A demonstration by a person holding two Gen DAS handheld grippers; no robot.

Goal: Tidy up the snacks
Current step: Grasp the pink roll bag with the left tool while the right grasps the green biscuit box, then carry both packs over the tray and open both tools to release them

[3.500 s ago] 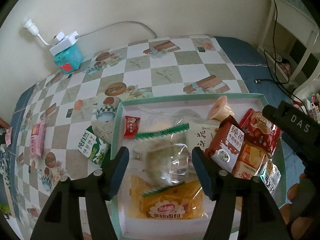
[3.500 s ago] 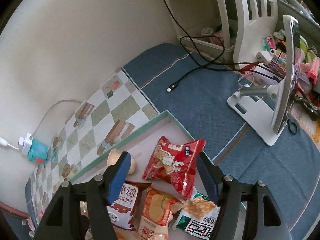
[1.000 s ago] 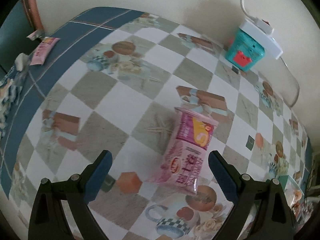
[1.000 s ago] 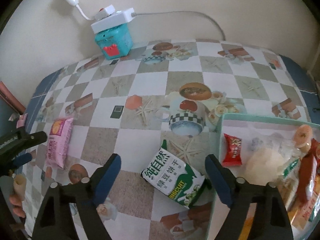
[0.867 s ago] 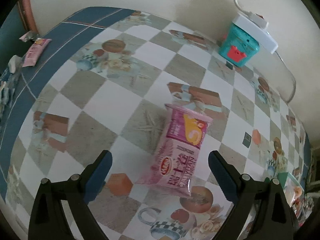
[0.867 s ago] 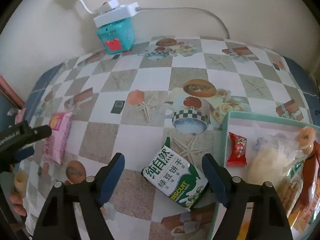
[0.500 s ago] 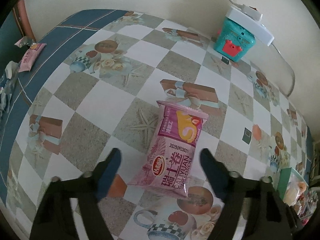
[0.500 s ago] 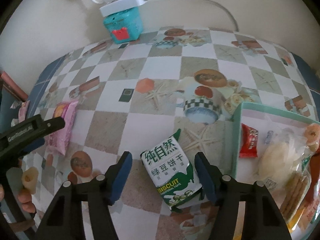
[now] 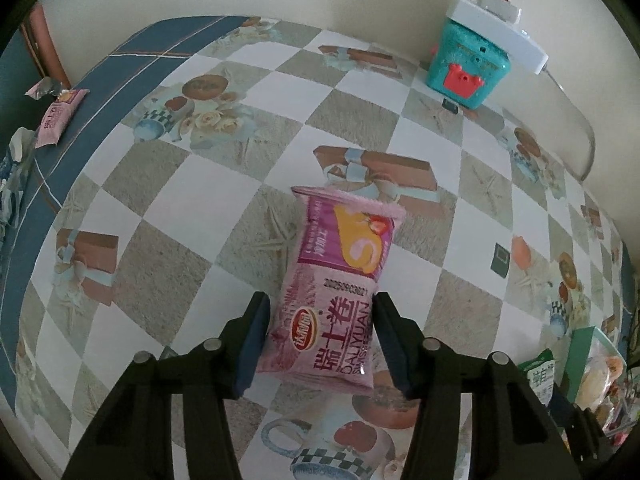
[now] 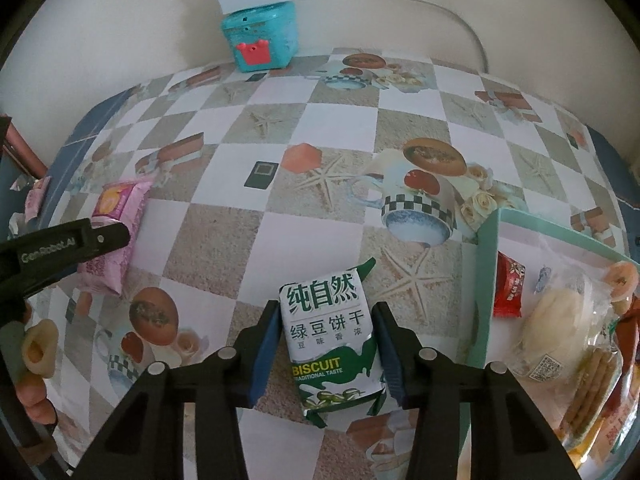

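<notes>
A pink swiss-roll snack pack [image 9: 340,292] lies on the checkered tablecloth. My left gripper [image 9: 320,316] has closed in on its lower half, pads against both sides. The pack also shows in the right wrist view [image 10: 114,232], with the left gripper's finger over it. A green and white biscuit pack [image 10: 330,334] lies on the cloth just left of the teal tray [image 10: 486,280]. My right gripper [image 10: 326,320] has closed in on it, pads touching both sides. The tray holds several snacks, among them a small red packet [image 10: 508,290] and a clear bag of wafers [image 10: 560,328].
A teal box with a white power strip on top [image 10: 262,30] stands at the back by the wall, its cable trailing right. Another small pink packet [image 9: 58,118] lies at the far left on the blue border of the cloth. The biscuit pack also shows at the left wrist view's right edge [image 9: 540,376].
Both grippers came down onto the table and narrowed from wide open until their pads met the packs: left on the pink pack, right on the biscuit pack.
</notes>
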